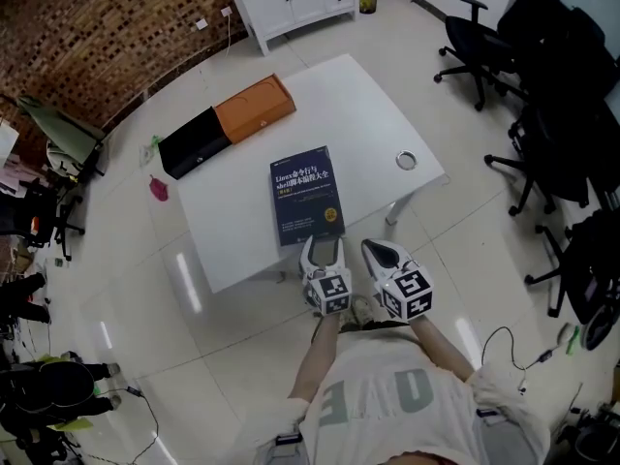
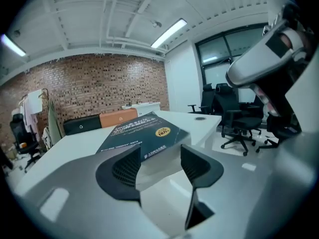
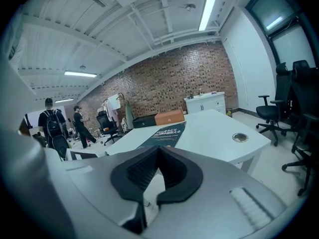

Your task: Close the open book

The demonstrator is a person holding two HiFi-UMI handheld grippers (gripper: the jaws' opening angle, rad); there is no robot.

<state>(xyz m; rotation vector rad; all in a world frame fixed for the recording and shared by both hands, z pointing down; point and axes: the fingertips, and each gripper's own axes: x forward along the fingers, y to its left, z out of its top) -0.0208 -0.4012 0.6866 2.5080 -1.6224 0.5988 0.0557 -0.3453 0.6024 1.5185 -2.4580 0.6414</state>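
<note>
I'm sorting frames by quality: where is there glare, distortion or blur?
Head view: sharp, edges bent by the wide lens, light streaks glaring on the glossy white floor. Left gripper view: heavy fisheye, dark corners; the dark blue closed book is crisp, the left hand-held gripper near the lens soft. Right gripper view: same fisheye, the ceiling strip light blown out.

**Head view:** taken from above the person, looking steeply down on the desk [image 1: 358, 114], with the book [image 1: 307, 194], the left tool [image 1: 325, 248] and the right tool [image 1: 381, 253] at its near edge.
**Left gripper view:** low at that edge, facing along the desk toward the brick wall [image 2: 99, 83], book very close.
**Right gripper view:** equally low, apparently set slightly farther back, facing the same wall.
All three views share the desk and book.
</note>
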